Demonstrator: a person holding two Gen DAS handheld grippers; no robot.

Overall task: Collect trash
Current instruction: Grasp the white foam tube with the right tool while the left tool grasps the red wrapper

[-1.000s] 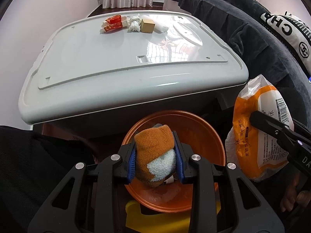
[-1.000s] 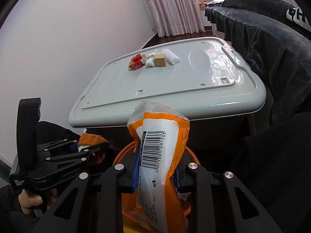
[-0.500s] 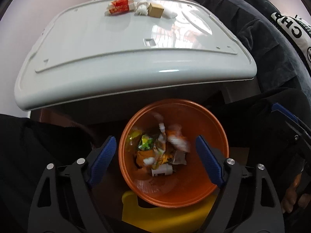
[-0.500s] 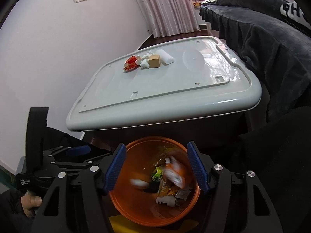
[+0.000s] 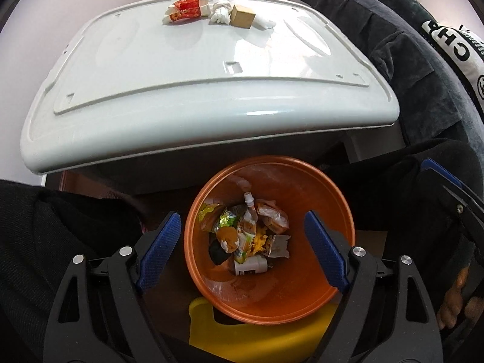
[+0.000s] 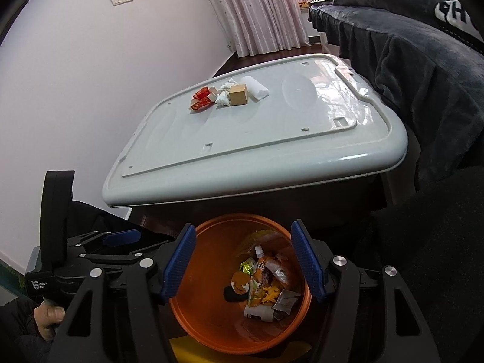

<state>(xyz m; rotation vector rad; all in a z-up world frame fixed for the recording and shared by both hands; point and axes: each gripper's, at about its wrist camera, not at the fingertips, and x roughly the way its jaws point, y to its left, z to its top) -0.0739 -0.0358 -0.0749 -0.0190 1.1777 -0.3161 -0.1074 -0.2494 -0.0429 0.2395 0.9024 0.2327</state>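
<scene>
Both grippers, left gripper and right gripper, hang over the orange bin, jaws wide open and holding nothing. Trash lies in the bin between the jaws. More trash, red wrappers, waits far ahead on the gray lid.

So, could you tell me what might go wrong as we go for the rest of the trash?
The remaining trash sits bunched at the lid's far end, so one grab may knock the block or tissue off the edge. The bin stands below the lid's near edge; a carried piece could miss it.
</scene>
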